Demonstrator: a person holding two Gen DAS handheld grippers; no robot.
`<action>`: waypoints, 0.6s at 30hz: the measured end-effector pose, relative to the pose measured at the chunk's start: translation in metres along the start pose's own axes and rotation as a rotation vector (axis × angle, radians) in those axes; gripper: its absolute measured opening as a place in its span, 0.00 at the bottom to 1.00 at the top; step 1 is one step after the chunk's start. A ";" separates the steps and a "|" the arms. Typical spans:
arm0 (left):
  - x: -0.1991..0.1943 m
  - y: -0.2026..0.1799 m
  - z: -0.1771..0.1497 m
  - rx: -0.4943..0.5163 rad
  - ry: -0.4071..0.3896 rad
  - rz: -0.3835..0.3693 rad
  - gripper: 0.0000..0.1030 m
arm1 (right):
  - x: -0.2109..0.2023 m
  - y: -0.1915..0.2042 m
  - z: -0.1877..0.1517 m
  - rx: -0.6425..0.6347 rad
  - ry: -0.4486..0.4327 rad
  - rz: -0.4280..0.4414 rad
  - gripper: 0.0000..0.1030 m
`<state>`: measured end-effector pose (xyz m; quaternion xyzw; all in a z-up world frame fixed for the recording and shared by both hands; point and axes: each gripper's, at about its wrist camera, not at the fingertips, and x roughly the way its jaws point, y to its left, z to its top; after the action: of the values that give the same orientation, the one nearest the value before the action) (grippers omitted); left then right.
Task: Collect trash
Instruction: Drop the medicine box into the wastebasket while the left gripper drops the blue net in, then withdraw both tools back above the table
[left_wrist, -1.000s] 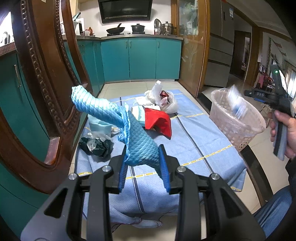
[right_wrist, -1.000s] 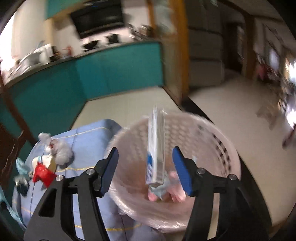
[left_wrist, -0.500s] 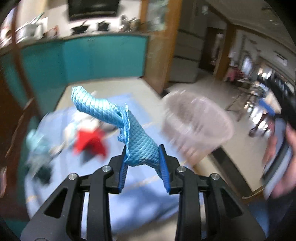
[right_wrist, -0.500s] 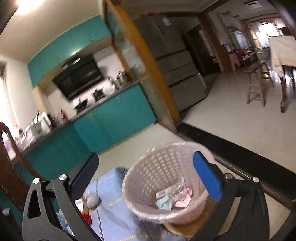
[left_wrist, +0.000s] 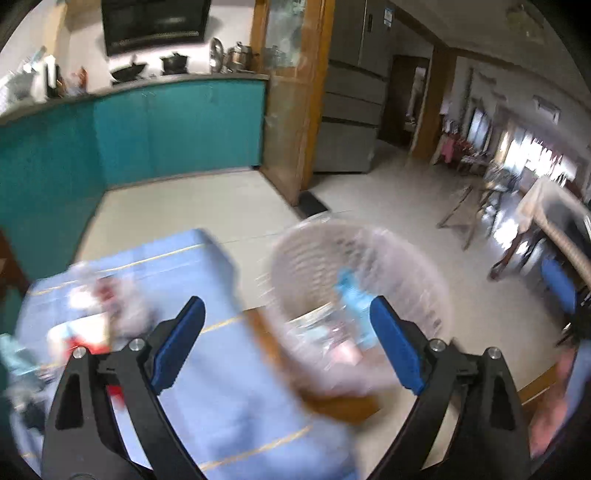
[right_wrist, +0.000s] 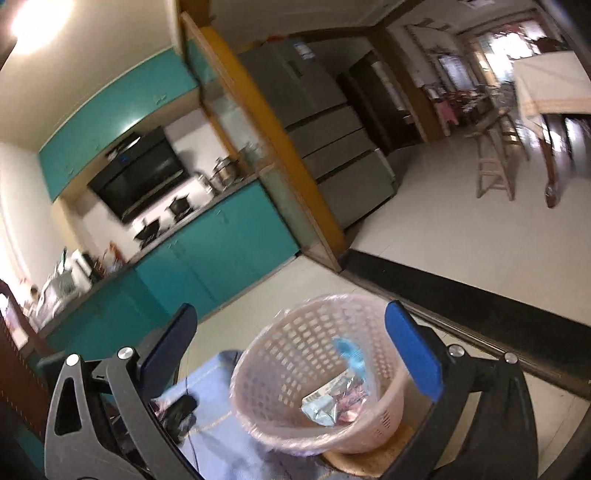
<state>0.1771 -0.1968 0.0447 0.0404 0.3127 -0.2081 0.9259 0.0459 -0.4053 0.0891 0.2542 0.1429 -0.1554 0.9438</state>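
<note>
A pale pink lattice basket (left_wrist: 306, 266) (right_wrist: 295, 343) lined with clear plastic stands at the right end of the blue tablecloth (left_wrist: 229, 391). The blue mesh cloth (left_wrist: 352, 295) (right_wrist: 349, 356) is inside it, over silver and pink wrappers (right_wrist: 328, 402). My left gripper (left_wrist: 286, 349) is open and empty, just in front of the basket. My right gripper (right_wrist: 291, 349) is open and empty above the basket. Blurred trash, red and white (left_wrist: 92, 317), lies on the cloth at the left.
Teal kitchen cabinets (right_wrist: 207, 251) run along the back. A wooden door frame (left_wrist: 303, 122) and a grey fridge (right_wrist: 332, 140) stand behind. Tiled floor (left_wrist: 424, 206) spreads to the right, with a stool (right_wrist: 495, 162) and a table (right_wrist: 550, 92) far off.
My left gripper swung right to the basket, opened and let go of the blue mesh cloth, which now lies in the basket. My right gripper dropped its packet, opened wide and drew back upward.
</note>
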 end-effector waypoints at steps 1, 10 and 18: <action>-0.012 0.009 -0.009 0.008 -0.007 0.026 0.88 | 0.001 0.010 -0.005 -0.031 0.016 0.022 0.96; -0.125 0.121 -0.102 -0.120 -0.038 0.281 0.94 | -0.007 0.123 -0.092 -0.417 0.280 0.259 0.96; -0.138 0.160 -0.137 -0.190 0.036 0.396 0.94 | -0.032 0.167 -0.159 -0.568 0.409 0.363 0.96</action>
<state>0.0663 0.0263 0.0087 0.0174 0.3336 0.0087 0.9425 0.0476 -0.1779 0.0414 0.0297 0.3183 0.1138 0.9407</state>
